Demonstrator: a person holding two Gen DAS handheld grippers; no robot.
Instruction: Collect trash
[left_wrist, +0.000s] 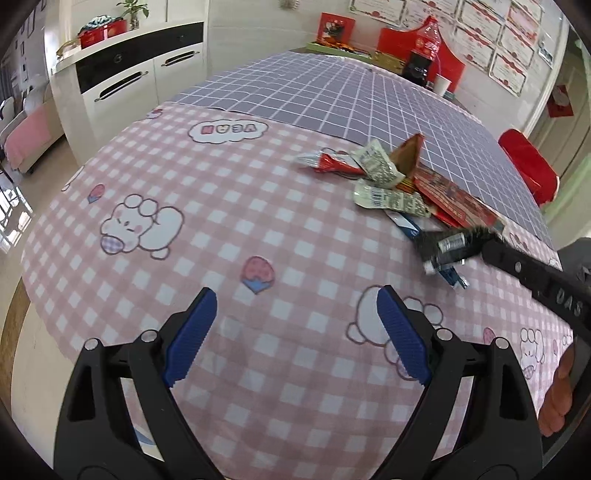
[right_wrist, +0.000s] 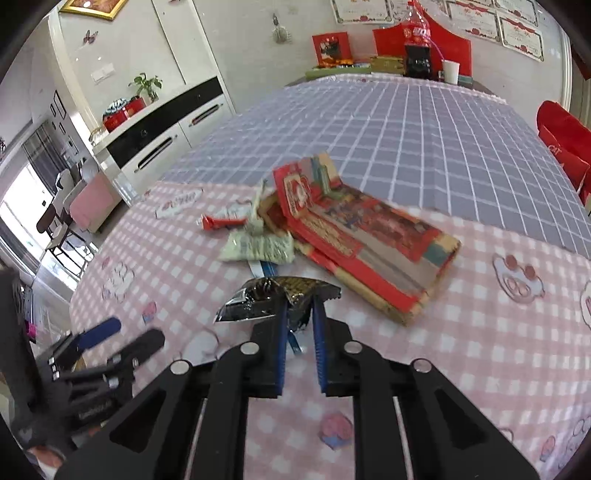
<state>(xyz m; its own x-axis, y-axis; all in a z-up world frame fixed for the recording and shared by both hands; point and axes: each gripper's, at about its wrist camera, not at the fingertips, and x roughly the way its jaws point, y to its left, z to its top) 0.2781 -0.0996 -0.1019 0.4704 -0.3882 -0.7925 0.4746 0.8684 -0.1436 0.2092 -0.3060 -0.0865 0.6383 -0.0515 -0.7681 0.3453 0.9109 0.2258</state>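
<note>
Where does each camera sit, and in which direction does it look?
Left wrist view: sits on the left tongs, open over the pink checked cloth; looks forward down at the trash pile; the right tongs enter at right.
Right wrist view: sits on the right tongs, shut on a black foil wrapper; looks down at the flattened red box; the left tongs show at lower left.
Shared: pile, cloth, cola bottle, white cabinet.

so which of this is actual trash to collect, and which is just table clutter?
Job:
- black foil wrapper, pinched in right gripper
- red wrapper
- crumpled green-white packets
- flattened red box

Lying about:
- cola bottle
- white cup
- red bag
</note>
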